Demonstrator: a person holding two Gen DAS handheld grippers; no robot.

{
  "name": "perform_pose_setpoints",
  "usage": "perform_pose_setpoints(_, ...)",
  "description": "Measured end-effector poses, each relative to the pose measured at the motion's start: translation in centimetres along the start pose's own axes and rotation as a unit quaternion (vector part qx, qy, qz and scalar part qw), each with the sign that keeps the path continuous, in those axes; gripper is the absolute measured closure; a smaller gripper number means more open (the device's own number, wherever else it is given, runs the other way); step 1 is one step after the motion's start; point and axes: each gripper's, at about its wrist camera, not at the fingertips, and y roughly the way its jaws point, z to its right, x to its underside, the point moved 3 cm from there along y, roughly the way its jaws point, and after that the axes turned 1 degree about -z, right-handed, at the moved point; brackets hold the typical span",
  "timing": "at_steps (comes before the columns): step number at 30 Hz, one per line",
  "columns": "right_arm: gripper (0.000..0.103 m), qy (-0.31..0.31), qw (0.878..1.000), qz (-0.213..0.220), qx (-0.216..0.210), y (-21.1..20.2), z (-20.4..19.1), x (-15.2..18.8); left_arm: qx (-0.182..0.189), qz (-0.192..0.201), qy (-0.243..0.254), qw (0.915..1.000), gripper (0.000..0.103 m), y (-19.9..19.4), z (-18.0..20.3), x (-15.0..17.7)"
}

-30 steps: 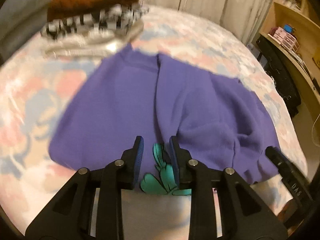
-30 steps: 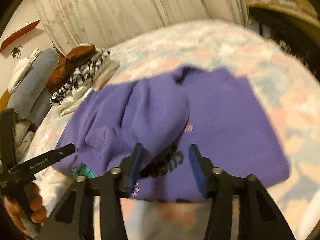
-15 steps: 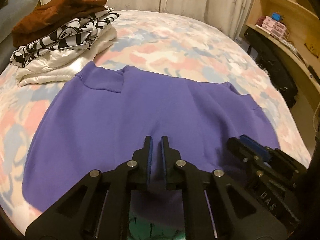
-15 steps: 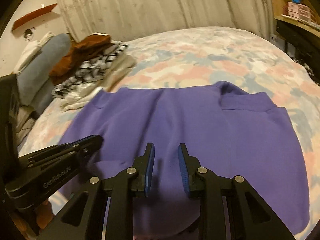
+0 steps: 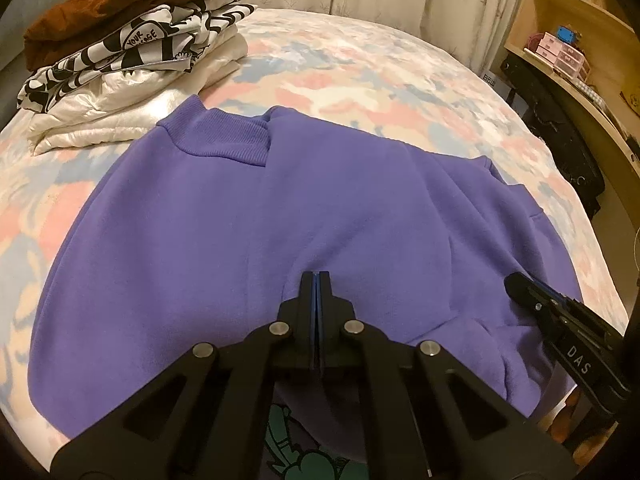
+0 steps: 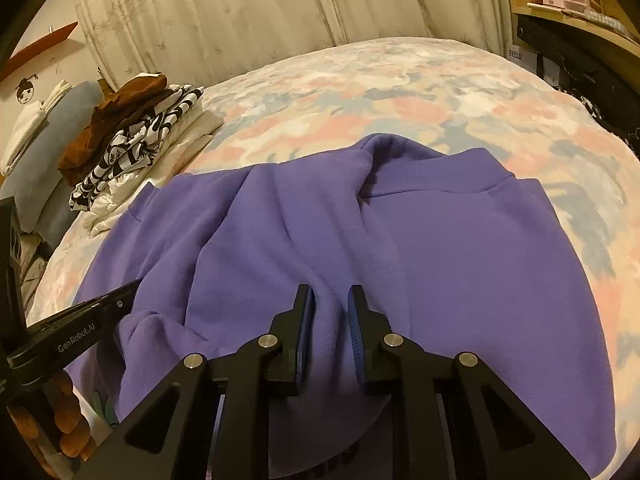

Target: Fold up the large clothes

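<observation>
A large purple sweatshirt [image 5: 248,216] lies on the bed, folded over so its plain back faces up; a ribbed collar [image 5: 224,140] lies at the far edge. My left gripper [image 5: 316,280] is shut with its pads together just over the near part of the fabric; whether it pinches cloth I cannot tell. My right gripper [image 6: 330,300] is nearly shut on a raised fold of the sweatshirt [image 6: 460,264]. The right gripper also shows in the left wrist view [image 5: 520,284], and the left one in the right wrist view [image 6: 128,292]. A teal print [image 5: 296,452] peeks out under the near edge.
A stack of folded clothes [image 5: 132,44], brown on black-and-white on white, sits at the far left of the flowered bedspread [image 5: 360,72]; it also shows in the right wrist view [image 6: 136,136]. Curtains hang behind. A wooden shelf and dark desk [image 5: 568,64] stand right.
The sweatshirt's near half has been folded over, hiding the printed front. Both grippers closed: the left from open to shut, the right narrowed onto a fold of fabric.
</observation>
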Motion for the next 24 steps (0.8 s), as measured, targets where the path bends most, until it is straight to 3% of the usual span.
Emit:
perform_pose_setpoints(13, 0.084, 0.036, 0.999, -0.005, -0.026, -3.2, -1.2, 0.4, -0.007, -0.017, -0.007, 0.9998, 0.102, -2.6, 0.7, 0.1)
perform_pose_setpoints(17, 0.075, 0.044, 0.999, -0.002, -0.029, -5.3, -1.6, 1.2, -0.009, -0.018, -0.012, 0.9997, 0.100, -4.4, 0.8, 0.6)
perform_pose_setpoints(24, 0.070, 0.025, 0.999, 0.012, -0.031, -9.4, -3.2, 2.8, -0.015, -0.018, -0.005, 0.9997, 0.095, -8.3, 0.9, 2.9)
